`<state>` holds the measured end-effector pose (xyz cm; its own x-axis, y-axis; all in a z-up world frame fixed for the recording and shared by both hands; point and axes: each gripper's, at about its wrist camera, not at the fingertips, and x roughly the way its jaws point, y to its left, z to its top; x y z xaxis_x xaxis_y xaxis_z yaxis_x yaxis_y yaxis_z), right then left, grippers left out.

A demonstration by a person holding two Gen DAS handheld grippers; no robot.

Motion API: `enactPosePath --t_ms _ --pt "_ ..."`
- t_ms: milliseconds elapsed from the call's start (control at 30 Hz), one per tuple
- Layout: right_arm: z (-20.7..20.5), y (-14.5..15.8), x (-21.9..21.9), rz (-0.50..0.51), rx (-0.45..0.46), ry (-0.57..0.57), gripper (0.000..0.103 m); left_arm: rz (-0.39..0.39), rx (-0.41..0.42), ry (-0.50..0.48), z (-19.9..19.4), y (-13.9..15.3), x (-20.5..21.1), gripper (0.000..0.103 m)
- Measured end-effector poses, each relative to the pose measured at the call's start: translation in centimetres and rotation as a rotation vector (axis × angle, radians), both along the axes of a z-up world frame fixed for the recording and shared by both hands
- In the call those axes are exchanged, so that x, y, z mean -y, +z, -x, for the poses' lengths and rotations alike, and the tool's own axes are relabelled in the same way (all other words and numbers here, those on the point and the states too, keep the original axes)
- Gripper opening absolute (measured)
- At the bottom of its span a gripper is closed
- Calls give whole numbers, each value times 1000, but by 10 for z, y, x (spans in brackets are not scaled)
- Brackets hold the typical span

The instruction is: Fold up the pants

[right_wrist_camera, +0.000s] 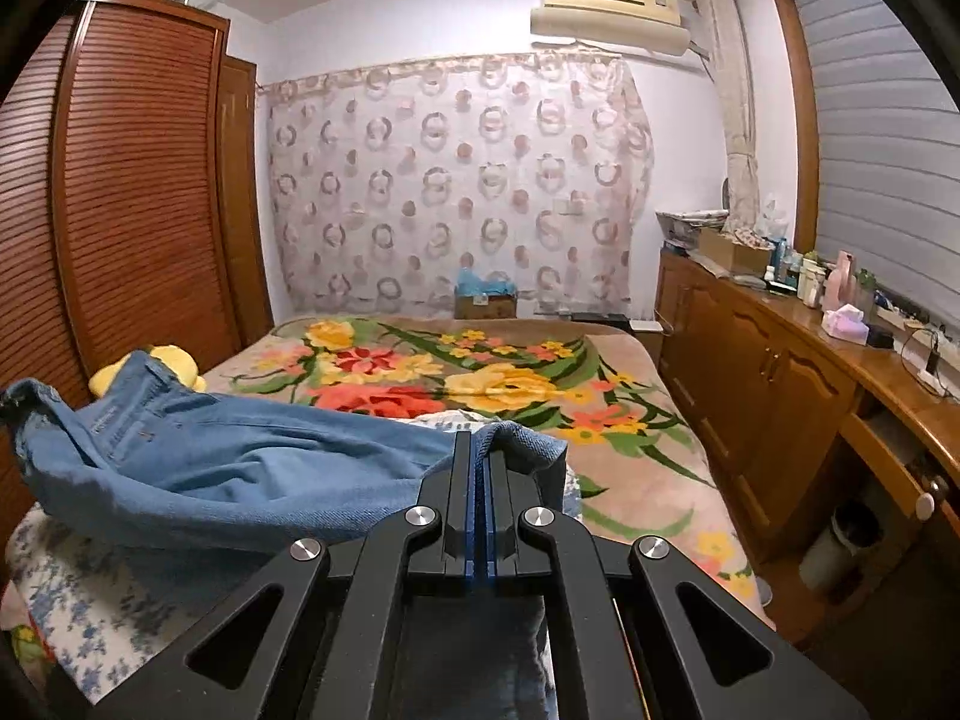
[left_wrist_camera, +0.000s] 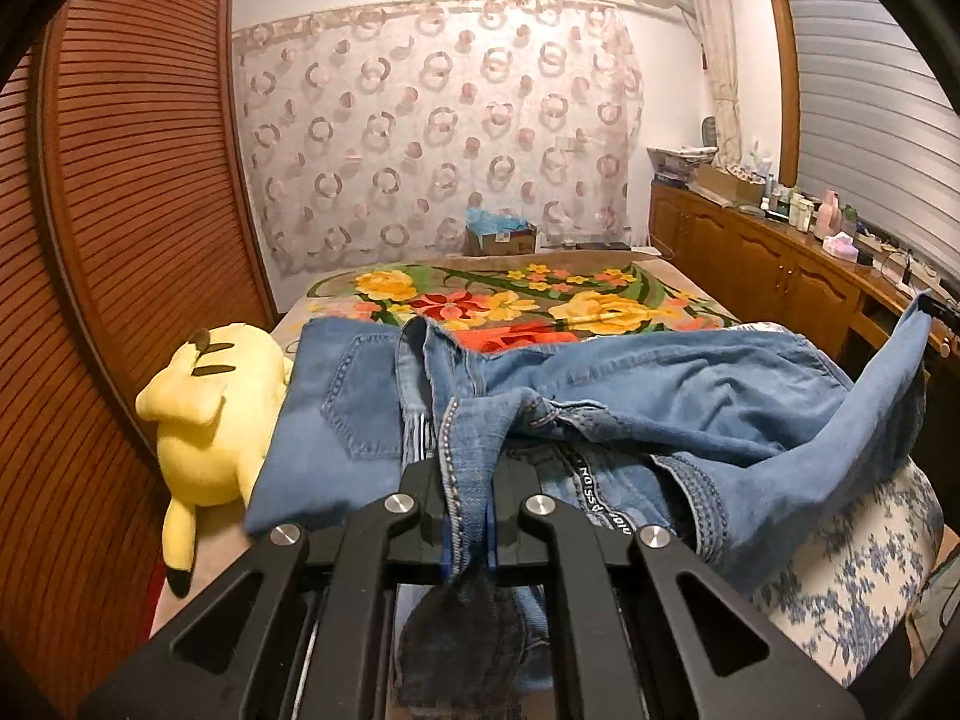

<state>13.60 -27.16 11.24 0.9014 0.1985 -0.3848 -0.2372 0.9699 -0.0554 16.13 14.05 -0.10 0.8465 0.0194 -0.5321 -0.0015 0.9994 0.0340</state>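
Note:
Blue denim pants (left_wrist_camera: 660,396) lie rumpled across the near end of a bed. My left gripper (left_wrist_camera: 467,468) is shut on the waistband edge with the studded seam, and cloth hangs down behind its pads. In the right wrist view the pants (right_wrist_camera: 228,468) stretch off to the left. There my right gripper (right_wrist_camera: 480,450) is shut on a folded edge of a pant leg. That same leg end rises toward the right gripper (left_wrist_camera: 936,309) at the right edge of the left wrist view.
A floral blanket (right_wrist_camera: 492,372) covers the bed, with a blue-flowered white quilt (left_wrist_camera: 852,570) under the pants. A yellow plush toy (left_wrist_camera: 210,414) lies at the left by the slatted wooden wardrobe (left_wrist_camera: 132,180). A wooden sideboard (right_wrist_camera: 780,372) with bottles runs along the right. A cardboard box (right_wrist_camera: 486,303) stands beyond the bed.

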Motion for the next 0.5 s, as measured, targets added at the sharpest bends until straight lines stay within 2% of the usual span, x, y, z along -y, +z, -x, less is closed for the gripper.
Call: enactPosePath --t_ms 300,433,500 --pt "-51 8 -11 34 3 -18 1 -14 -41 -21 -69 4 2 8" --pt "-79 -7 -18 60 -41 -29 1 -10 -124 -46 -110 -8 4 9" --pt "-97 -19 -26 94 -84 -37 1 -13 -170 -52 -123 -16 3 17"
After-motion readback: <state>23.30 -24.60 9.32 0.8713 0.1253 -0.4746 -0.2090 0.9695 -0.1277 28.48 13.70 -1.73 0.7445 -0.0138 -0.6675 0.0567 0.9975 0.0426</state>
